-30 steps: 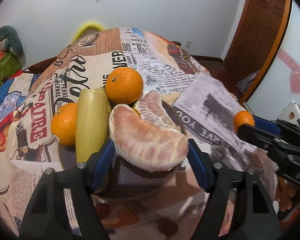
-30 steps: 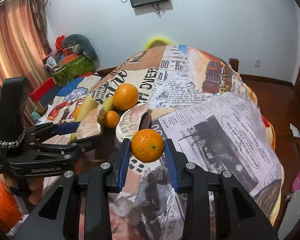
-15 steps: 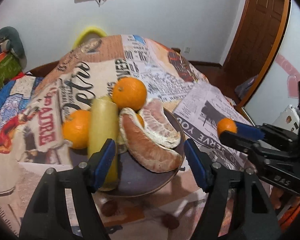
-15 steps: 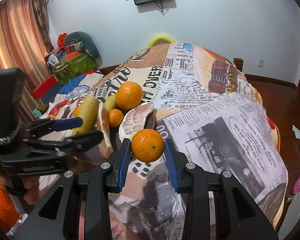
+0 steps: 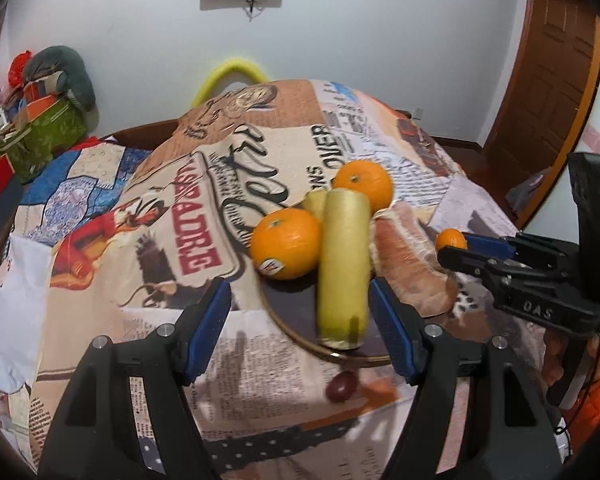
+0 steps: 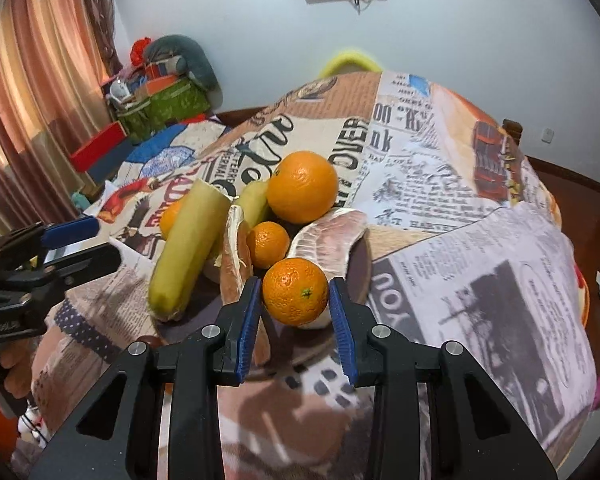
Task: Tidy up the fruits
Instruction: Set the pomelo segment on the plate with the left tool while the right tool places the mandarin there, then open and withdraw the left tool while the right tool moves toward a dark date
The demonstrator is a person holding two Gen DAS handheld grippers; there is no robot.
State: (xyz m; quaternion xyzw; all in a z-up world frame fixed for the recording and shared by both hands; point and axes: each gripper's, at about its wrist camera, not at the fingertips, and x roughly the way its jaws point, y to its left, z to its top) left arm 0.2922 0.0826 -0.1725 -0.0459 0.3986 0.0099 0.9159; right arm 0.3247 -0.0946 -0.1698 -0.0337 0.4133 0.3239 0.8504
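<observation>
While the right claw (image 6: 295, 306) grips a small orange (image 6: 295, 292) at frame centre, the left claw (image 5: 300, 328) gapes wide before the plate (image 5: 296, 312).

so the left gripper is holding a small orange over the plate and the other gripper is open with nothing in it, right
Not quite: the sides are swapped. The right wrist view shows the right gripper with its jaws shut on the small orange over the plate. The left wrist view shows the left gripper open with nothing held.
</observation>
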